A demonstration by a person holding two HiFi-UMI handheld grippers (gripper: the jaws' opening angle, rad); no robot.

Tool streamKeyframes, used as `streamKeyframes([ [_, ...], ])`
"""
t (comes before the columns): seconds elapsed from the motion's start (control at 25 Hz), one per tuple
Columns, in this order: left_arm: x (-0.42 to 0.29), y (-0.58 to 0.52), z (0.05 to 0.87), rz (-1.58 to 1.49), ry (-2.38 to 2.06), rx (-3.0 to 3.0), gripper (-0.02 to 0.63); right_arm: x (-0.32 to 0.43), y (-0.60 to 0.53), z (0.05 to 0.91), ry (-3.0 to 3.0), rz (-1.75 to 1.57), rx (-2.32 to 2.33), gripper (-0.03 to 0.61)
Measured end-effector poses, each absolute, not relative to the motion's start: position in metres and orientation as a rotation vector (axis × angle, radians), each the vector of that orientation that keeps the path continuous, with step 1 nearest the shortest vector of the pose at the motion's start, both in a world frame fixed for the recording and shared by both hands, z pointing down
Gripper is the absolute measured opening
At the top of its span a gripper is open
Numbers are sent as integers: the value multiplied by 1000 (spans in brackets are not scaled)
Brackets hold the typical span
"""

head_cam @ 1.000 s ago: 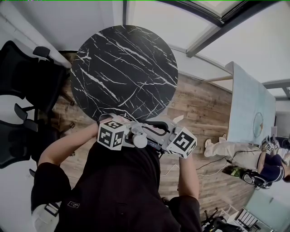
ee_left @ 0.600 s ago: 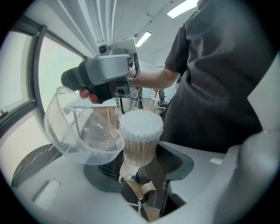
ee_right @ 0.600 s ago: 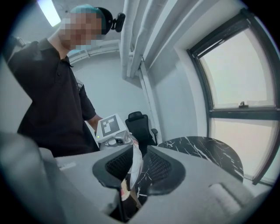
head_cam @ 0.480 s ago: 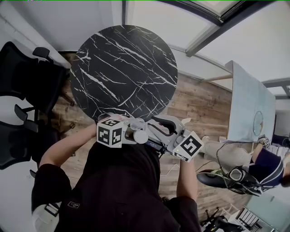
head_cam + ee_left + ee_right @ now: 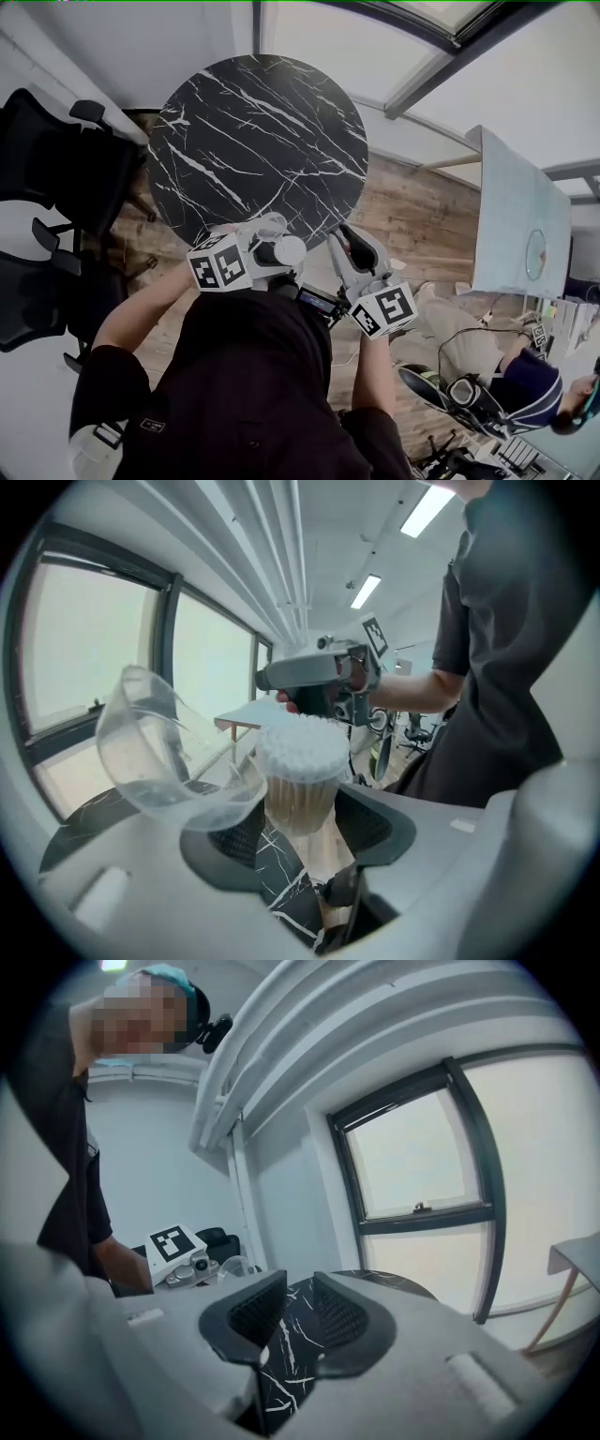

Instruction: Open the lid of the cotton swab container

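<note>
The cotton swab container (image 5: 302,782) is a clear tub packed with white-tipped swabs, standing upright between my left gripper's pads. My left gripper (image 5: 300,803) is shut on it. Its clear lid (image 5: 155,752) hangs open, tipped over to the left. In the head view the container (image 5: 287,251) sits at the near edge of the round black marble table (image 5: 253,141), held by the left gripper (image 5: 272,253). My right gripper (image 5: 349,242) is apart from it, to the right. Its jaws (image 5: 298,1290) have just been opening and stand a little apart with nothing between them.
Black office chairs (image 5: 56,159) stand left of the table. A pale long table (image 5: 511,216) runs along the right. Another person (image 5: 525,389) is at the lower right on the wooden floor (image 5: 412,225).
The two grippers, close together a second ago, have drawn apart. The right one swung away to the right. The left one, with the container, shifted up and left toward the table.
</note>
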State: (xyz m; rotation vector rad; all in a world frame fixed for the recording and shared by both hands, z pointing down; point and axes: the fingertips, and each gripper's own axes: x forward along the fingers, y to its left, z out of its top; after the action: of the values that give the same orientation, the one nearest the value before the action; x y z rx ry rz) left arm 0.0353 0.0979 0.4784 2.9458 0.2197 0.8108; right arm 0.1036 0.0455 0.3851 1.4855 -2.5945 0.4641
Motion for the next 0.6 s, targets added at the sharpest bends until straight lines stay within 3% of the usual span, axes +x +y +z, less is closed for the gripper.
streamKeyframes([
  [0.6,28,31,430,429,-446,2881,242,138,58,405,-2315,557,1975,11],
])
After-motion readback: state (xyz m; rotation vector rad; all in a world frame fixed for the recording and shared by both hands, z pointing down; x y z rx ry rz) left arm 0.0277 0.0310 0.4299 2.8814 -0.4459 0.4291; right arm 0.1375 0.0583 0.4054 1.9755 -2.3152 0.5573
